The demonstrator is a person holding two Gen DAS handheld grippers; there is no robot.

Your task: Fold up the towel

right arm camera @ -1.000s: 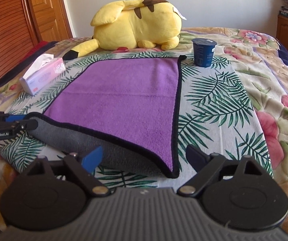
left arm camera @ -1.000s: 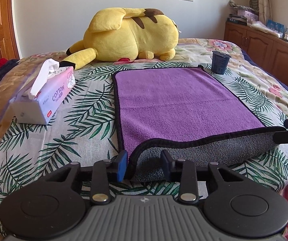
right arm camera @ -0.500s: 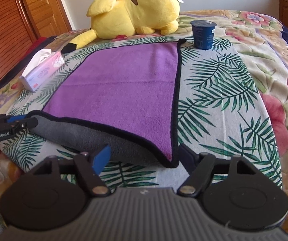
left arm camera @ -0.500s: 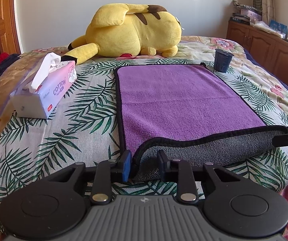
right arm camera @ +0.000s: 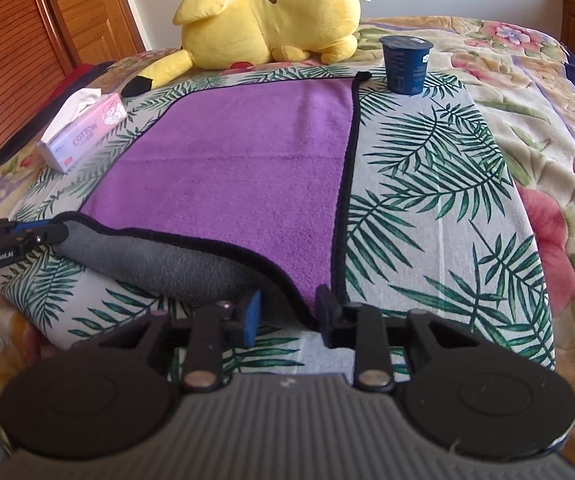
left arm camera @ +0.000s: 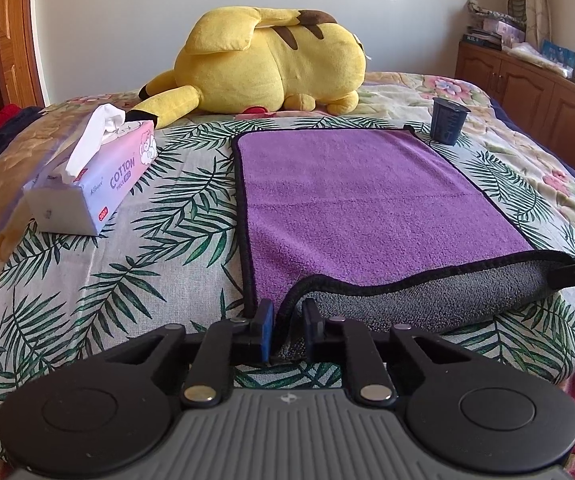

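A purple towel with black trim and a grey underside lies flat on the bed; it also shows in the right wrist view. Its near edge is curled over, grey side up. My left gripper is nearly shut around the near left corner of the towel. My right gripper has narrowed around the near right corner, with a gap still between finger and cloth. Each gripper's tip shows at the edge of the other view.
A pink tissue box lies left of the towel. A dark blue cup stands at the towel's far right corner. A big yellow plush toy lies behind. Wooden cabinets line the right wall.
Both grippers have closed in on the near corners of the towel. The left jaws narrowed to a pinch; the right jaws went from wide open to a narrow gap.
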